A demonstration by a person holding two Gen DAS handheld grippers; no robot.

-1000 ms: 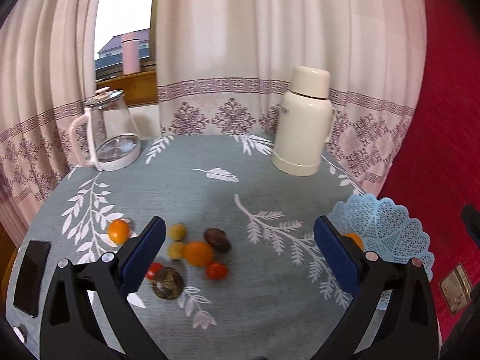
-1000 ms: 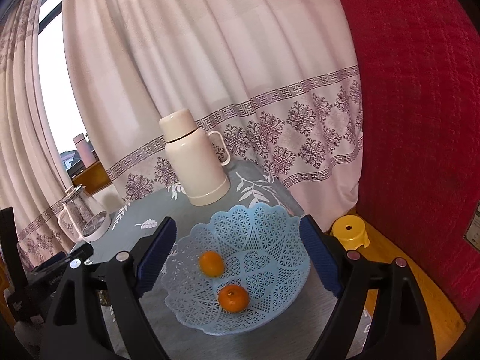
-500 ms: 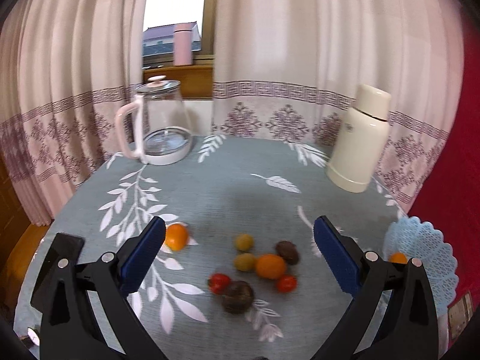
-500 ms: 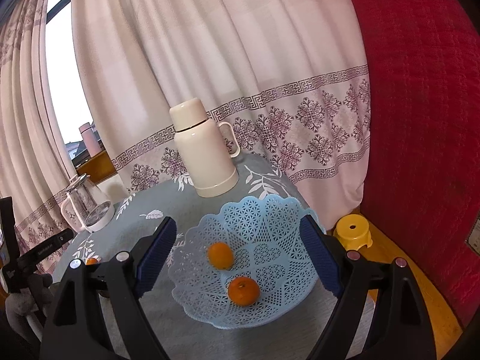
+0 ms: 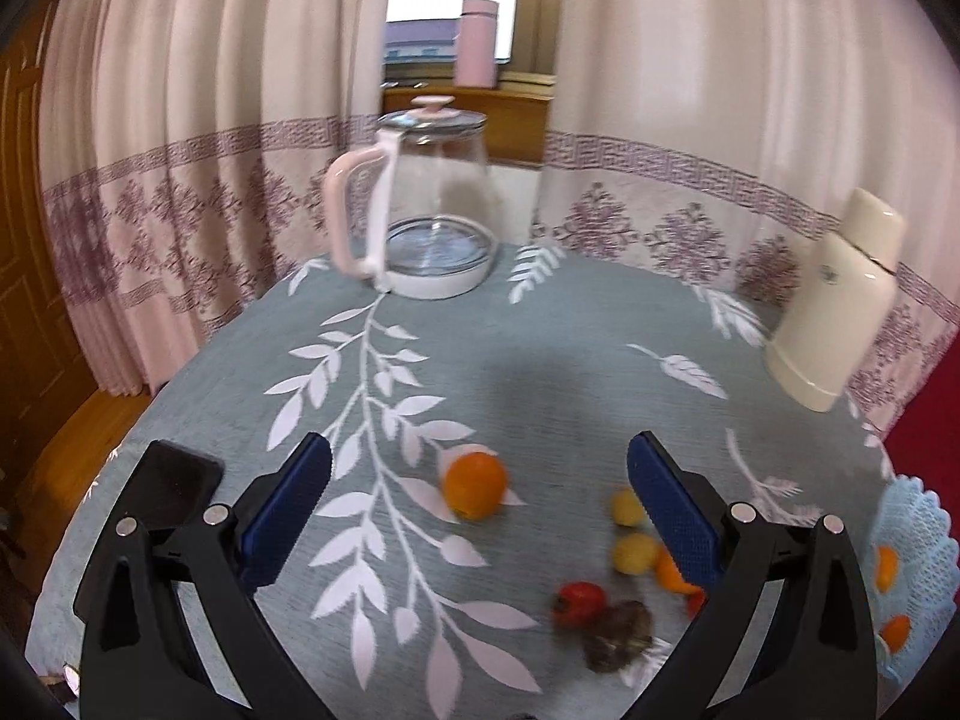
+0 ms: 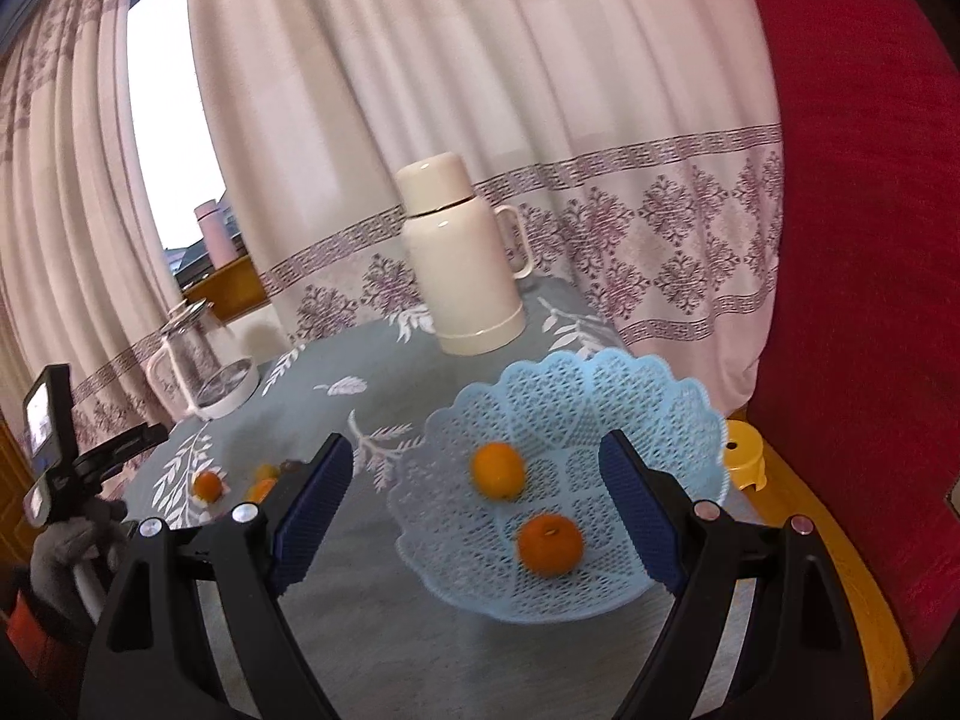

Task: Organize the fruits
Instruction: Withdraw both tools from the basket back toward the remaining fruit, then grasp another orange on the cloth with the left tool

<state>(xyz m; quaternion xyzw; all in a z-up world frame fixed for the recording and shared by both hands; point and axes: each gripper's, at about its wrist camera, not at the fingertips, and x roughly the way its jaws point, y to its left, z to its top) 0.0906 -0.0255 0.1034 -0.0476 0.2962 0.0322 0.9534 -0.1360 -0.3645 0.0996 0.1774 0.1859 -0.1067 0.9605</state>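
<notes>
My left gripper [image 5: 479, 510] is open and empty above the table, with a lone orange [image 5: 474, 485] lying between its fingers' line of sight. To its right lie two yellow fruits [image 5: 633, 552], a red fruit [image 5: 577, 602], a dark brown fruit [image 5: 618, 636] and another orange [image 5: 671, 576], partly hidden by the right finger. My right gripper [image 6: 474, 510] is open and empty in front of the blue lattice basket [image 6: 600, 384], which holds two oranges [image 6: 497, 470] [image 6: 550, 543]. The basket's edge also shows in the left wrist view [image 5: 918, 546].
A glass kettle with a pink handle [image 5: 420, 216] stands at the table's back left. A cream thermos [image 5: 834, 300] stands at the back right, just behind the basket [image 6: 462, 252]. A black phone [image 5: 174, 480] lies at the table's left edge. A yellow stool [image 6: 744, 456] stands on the floor.
My left gripper has swung to the left, so the lone orange has come between its fingers and the fruit cluster has slid right. My right gripper has shifted slightly; the basket sits more to the right.
</notes>
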